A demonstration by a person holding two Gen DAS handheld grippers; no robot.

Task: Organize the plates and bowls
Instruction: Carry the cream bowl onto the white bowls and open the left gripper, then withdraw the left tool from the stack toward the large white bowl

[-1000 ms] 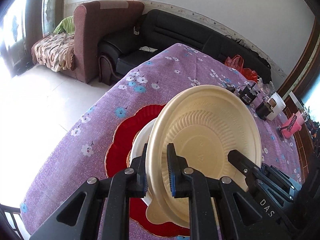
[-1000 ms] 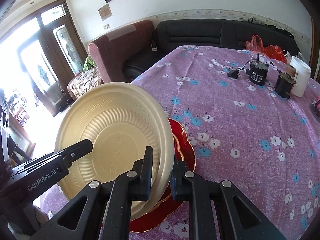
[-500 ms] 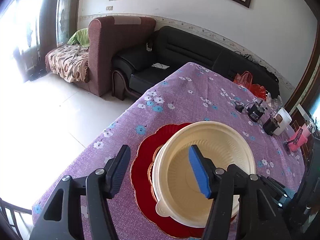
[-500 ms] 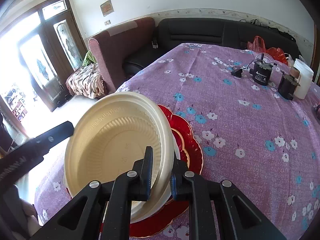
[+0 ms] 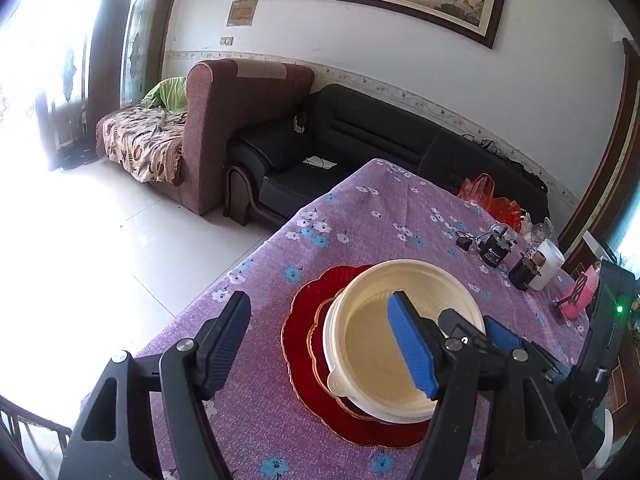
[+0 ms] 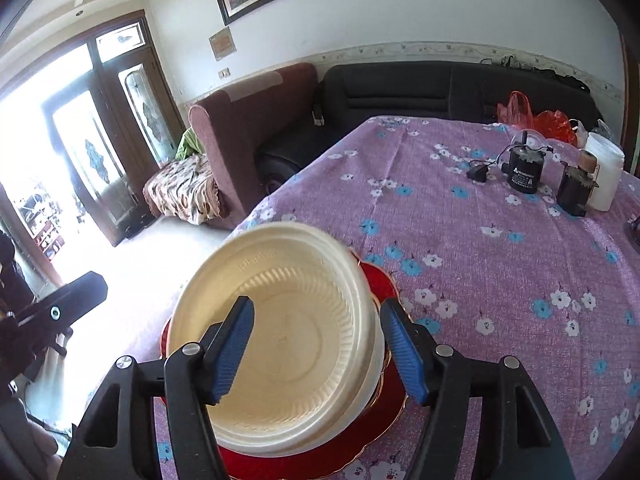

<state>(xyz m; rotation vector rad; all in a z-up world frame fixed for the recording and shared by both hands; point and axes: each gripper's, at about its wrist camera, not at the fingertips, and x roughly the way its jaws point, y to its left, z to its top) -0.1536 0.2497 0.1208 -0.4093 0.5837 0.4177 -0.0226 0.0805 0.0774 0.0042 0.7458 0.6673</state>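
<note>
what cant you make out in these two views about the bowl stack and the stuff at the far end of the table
- How many bowls are nested: the cream bowl on top covers all but a white rim in both views.
- Centre of the red plate: hidden under the bowls.
- Label on the black canister: too small to read in either view.
- Pink object: small, warped near the left wrist view's edge.

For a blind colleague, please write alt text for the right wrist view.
A cream bowl sits stacked on a red plate on a purple flowered tablecloth, with the open right gripper around it, not gripping. Small dark devices and a white container stand farther back.
</note>
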